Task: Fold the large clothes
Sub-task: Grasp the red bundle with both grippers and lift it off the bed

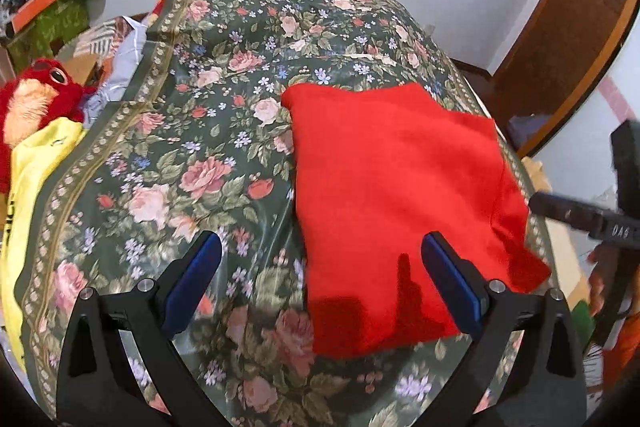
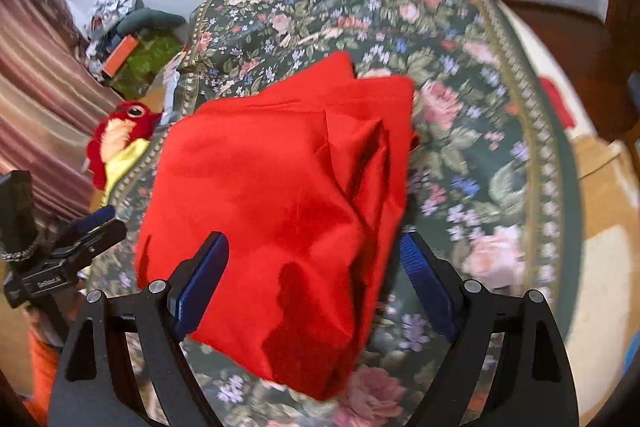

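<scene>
A red garment (image 1: 392,195) lies folded into a rough rectangle on the floral-covered table (image 1: 192,131). It also shows in the right wrist view (image 2: 272,211), with creased folds on its right side. My left gripper (image 1: 320,259) is open and empty, held above the garment's near left edge. My right gripper (image 2: 314,259) is open and empty, held above the garment's near end. The right gripper also shows at the right edge of the left wrist view (image 1: 580,215). The left gripper shows at the left edge of the right wrist view (image 2: 84,231).
A red plush toy (image 1: 32,99) and a yellow cloth (image 1: 32,179) lie beside the table's left edge. Boxes and clutter (image 1: 52,7) stand at the back left. A wooden door (image 1: 568,39) stands at the right. Cardboard (image 2: 608,187) lies on the floor on the right.
</scene>
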Available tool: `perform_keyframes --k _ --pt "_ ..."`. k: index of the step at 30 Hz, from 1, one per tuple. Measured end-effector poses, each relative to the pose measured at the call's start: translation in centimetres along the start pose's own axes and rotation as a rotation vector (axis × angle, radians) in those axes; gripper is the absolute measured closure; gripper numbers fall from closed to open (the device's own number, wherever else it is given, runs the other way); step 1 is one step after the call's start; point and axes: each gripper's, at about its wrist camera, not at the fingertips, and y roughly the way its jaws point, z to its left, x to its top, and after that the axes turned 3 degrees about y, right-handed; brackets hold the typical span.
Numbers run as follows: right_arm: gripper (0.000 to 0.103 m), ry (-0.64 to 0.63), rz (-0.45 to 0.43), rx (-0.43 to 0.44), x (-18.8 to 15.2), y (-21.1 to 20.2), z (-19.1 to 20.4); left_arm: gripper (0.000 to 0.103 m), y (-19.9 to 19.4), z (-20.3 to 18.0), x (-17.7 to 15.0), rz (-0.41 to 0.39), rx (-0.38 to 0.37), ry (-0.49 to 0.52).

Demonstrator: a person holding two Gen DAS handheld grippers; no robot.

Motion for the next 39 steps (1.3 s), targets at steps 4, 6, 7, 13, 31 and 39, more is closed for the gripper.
perform_keyframes --k 4,6,7,13,31,39 --pt "0.017 0.072 0.066 0.032 0.4 3.2 -1.6 0.002 3.0 1.0 1.2 0.067 -0.111 -0.052" --pt "0.017 0.096 0.093 0.047 0.5 4.5 -2.4 0.002 4.8 1.8 1.3 0.108 -0.161 -0.105" --pt "0.017 0.110 0.102 0.055 0.6 5.2 -2.8 0.002 5.9 2.2 1.4 0.134 -0.196 -0.133" --pt "0.015 0.077 0.141 0.198 1.7 7.8 -2.7 0.002 10.9 3.8 1.4 0.208 -0.448 -0.304" --pt "0.071 0.065 0.122 0.279 3.4 7.3 1.1 0.058 8.6 3.6 3.5 0.111 -0.501 -0.221" --pt "0.071 0.014 -0.015 0.313 7.3 6.3 7.7 0.058 1.9 7.3 7.5 -0.049 -0.455 -0.184"
